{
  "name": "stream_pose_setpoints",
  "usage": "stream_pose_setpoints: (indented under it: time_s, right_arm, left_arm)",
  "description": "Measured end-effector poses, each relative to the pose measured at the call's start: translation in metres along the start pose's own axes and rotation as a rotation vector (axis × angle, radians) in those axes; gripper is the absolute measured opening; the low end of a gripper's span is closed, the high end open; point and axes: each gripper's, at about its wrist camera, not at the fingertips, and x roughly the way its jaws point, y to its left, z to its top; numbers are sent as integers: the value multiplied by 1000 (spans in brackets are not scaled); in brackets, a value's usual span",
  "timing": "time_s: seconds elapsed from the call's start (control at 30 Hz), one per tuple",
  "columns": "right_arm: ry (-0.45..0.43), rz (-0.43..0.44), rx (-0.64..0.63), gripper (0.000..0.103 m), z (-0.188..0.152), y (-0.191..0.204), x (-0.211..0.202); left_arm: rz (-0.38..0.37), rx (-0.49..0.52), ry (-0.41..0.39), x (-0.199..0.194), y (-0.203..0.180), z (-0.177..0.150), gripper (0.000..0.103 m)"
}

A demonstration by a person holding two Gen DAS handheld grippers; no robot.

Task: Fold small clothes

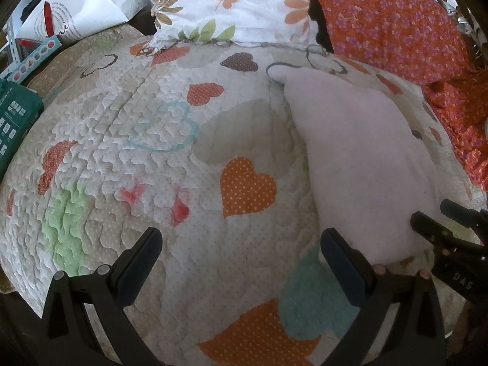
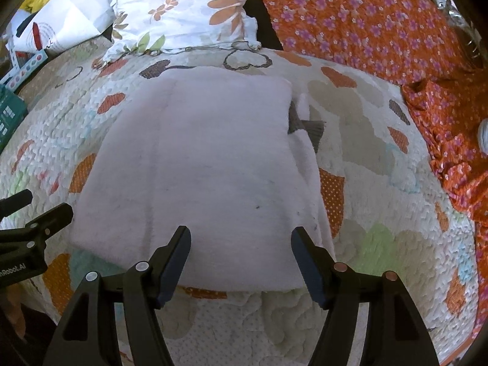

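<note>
Garment (image 2: 198, 164): 1 pale pink fleecy piece, lying flat on the quilted bedspread (image 2: 366, 140), roughly mid-bed, below the floral pillow (image 2: 183, 9). Looks already folded at least once: rectangular stack, layered seam running lengthwise, a grey ribbed cuff or hem (image 2: 308, 129) poking out at the right edge. Exact garment type not clear.

Judgement: folding partly done, probably 1 more fold or a tidy-up left; loose right flap not squared yet.

Right gripper (image 2: 241, 238): jaws spread wide, holding nothing, hovering over the near edge of the garment. Left gripper (image 1: 242, 238): also released, empty, off to the garment's left over bare bedspread, its right finger (image 1: 344, 262) just beside the fabric edge.

Count:
- garments to fold in view: 1
- grippers: 2
- pillows: 1 floral
- orange flowered cloth (image 2: 381, 21): 1 spread along the right, possibly a sheet
- teal box (image 1: 15, 122): 1, left edge
- white paper bag (image 1: 79, 3): 1, top left
</note>
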Motion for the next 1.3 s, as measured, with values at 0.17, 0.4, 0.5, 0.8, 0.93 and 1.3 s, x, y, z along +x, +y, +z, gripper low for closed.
stream_pose_setpoints:
  time_s: [0.17, 0.4, 0.5, 0.8, 0.93, 1.3]
  right_arm:
    - [-2, -6, 8, 73, -1, -2, 0]
    - [-8, -38, 10, 73, -1, -5, -1]
    - [-14, -57, 2, 73, -1, -6, -2]
    - [-26, -60, 11, 73, -1, -9, -5]
    - [-31, -59, 7, 74, -1, -9, -6]
    - [-49, -59, 8, 74, 0, -5, -8]
  left_arm:
    - [2, 6, 1, 0, -3, -1, 103]
    - [0, 16, -2, 1, -12, 0, 103]
    - [-2, 16, -3, 1, -14, 0, 103]
    - [-4, 15, -4, 1, -14, 1, 103]
    - [-6, 11, -2, 1, -14, 2, 103]
    - [-6, -3, -39, -8, -11, 1, 103]
